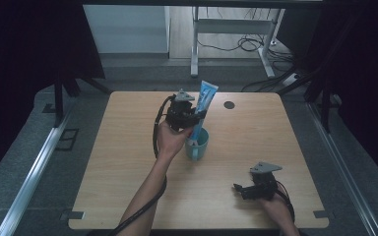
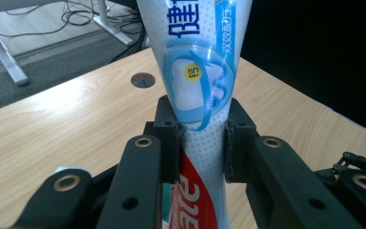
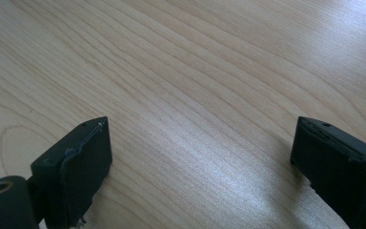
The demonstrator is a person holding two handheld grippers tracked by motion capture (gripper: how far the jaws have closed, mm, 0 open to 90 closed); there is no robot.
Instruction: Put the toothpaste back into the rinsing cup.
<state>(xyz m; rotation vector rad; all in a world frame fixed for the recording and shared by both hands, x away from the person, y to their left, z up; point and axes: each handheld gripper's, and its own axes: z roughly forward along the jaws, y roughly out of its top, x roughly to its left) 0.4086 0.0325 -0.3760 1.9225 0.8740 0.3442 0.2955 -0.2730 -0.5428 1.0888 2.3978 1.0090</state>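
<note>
Clearly the left gripper (image 2: 201,143) clamps its jaws on the tube (image 1: 203,105), standing in the cup (image 1: 197,144); a sideways tug could tip it. Right gripper (image 3: 200,148) rests open on the bench (image 1: 128,162).

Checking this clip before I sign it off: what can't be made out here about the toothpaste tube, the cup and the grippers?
- Toothpaste tube: lower end, left gripper view, cut by the bottom edge and the jaws; whether it touches the cup's bottom is hidden.
- Cup: inside, high view, blocked by tube and left gripper.
- Right gripper: jaw tips, high view, too small and dark.
</note>
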